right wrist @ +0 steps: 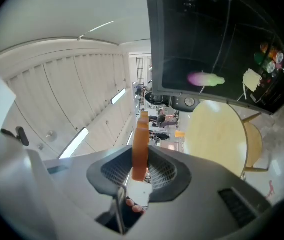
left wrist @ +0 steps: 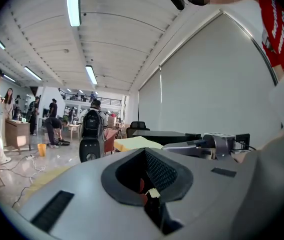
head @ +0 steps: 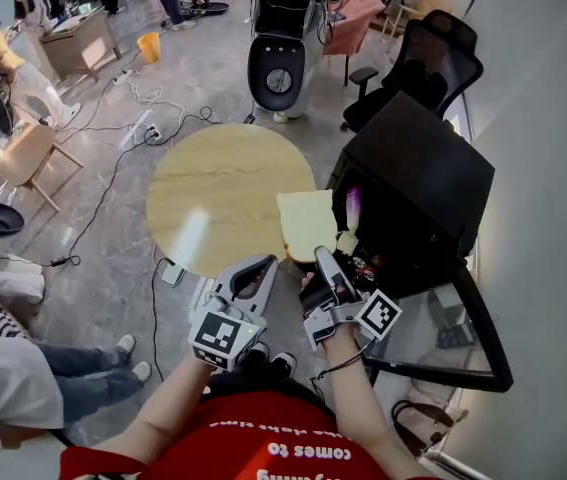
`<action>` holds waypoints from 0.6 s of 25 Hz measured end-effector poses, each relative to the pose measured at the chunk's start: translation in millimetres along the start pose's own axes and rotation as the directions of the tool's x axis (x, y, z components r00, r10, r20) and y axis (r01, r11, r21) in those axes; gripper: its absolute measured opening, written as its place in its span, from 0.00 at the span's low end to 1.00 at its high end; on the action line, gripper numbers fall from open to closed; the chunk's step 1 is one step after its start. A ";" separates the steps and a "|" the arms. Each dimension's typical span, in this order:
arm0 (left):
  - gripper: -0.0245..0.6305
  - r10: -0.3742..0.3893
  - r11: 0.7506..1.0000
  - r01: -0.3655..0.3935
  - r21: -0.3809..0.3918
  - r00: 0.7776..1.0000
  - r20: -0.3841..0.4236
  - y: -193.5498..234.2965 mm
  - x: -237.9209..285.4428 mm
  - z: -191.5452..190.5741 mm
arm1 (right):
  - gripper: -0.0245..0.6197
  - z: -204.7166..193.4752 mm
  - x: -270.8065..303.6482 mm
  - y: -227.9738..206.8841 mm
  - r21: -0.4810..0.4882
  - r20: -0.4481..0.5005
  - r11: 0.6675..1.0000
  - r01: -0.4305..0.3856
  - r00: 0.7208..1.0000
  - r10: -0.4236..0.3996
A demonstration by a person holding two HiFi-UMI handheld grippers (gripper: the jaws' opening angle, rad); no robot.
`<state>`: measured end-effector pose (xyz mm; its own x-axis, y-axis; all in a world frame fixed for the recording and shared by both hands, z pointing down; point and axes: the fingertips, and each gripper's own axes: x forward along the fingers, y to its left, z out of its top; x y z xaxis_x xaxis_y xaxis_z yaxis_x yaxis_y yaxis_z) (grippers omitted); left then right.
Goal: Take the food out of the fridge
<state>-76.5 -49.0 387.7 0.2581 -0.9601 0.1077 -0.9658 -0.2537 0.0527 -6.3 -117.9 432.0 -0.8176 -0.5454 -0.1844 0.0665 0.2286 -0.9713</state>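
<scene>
Pale yellow with a brown crust, the bread slice (head: 306,223) is sitting clamped in the right tool (head: 320,258), which is gripping it at its near edge. The slice is lying flat in the air just outside the open fridge (head: 423,183), and in the head view it is overlapping the rim of the round wooden bench (head: 213,193). In the right gripper view the slice (right wrist: 140,139) is showing edge-on as a thin orange-brown strip, and the right tool's (right wrist: 140,156) jaws are pressing on it from both sides.

The left tool (head: 263,266) is hovering just beside the right one, nearer the bench, with its jaws together and nothing between them. The left gripper view is showing the same closed jaws, with the bread slice (left wrist: 134,143) beyond them.

The fridge door (head: 468,343) is hanging wide open toward the person. Inside the fridge a pink item (head: 352,205) is lying on a shelf, and small containers (right wrist: 269,59) are standing in the door. A black office chair (head: 433,63) is standing behind the fridge.
</scene>
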 end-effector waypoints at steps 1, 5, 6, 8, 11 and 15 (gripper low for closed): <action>0.05 0.020 1.000 -0.020 -0.001 1.000 0.000 6.7 -3.9 -1.0 | 0.18 -6.5 6.6 -1.9 0.006 -0.021 1.000 -0.001 1.000 0.002; 0.05 0.102 0.995 -0.102 -0.014 0.995 -0.002 34.3 -19.8 -4.5 | 0.18 -30.6 30.8 -11.3 0.026 -0.099 1.000 0.004 0.995 -0.001; 0.05 0.120 0.993 -0.120 -0.018 0.993 -0.003 41.4 -24.1 -4.9 | 0.18 -36.9 37.2 -13.0 0.031 -0.117 1.000 0.006 0.993 -0.002; 0.05 0.158 0.987 -0.158 -0.028 0.987 -0.009 55.9 -32.9 -6.2 | 0.18 -49.9 50.3 -16.1 0.040 -0.154 0.999 0.010 0.988 -0.004; 0.05 0.217 0.975 -0.217 -0.045 0.976 -0.017 75.2 -45.3 -9.2 | 0.18 -68.0 67.6 -21.6 0.062 -0.205 0.998 0.020 0.979 -0.007; 0.05 0.278 0.958 -0.280 -0.066 0.960 -0.027 94.2 -60.8 -13.0 | 0.18 -87.7 82.6 -30.6 0.077 -0.258 0.996 0.041 0.966 -0.020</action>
<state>-182.8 -13.0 399.0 -0.0205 -0.9892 0.1451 -0.9957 0.0333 0.0862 -126.0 -99.2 459.7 -0.9388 -0.3230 -0.1202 0.0771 0.1431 -0.9867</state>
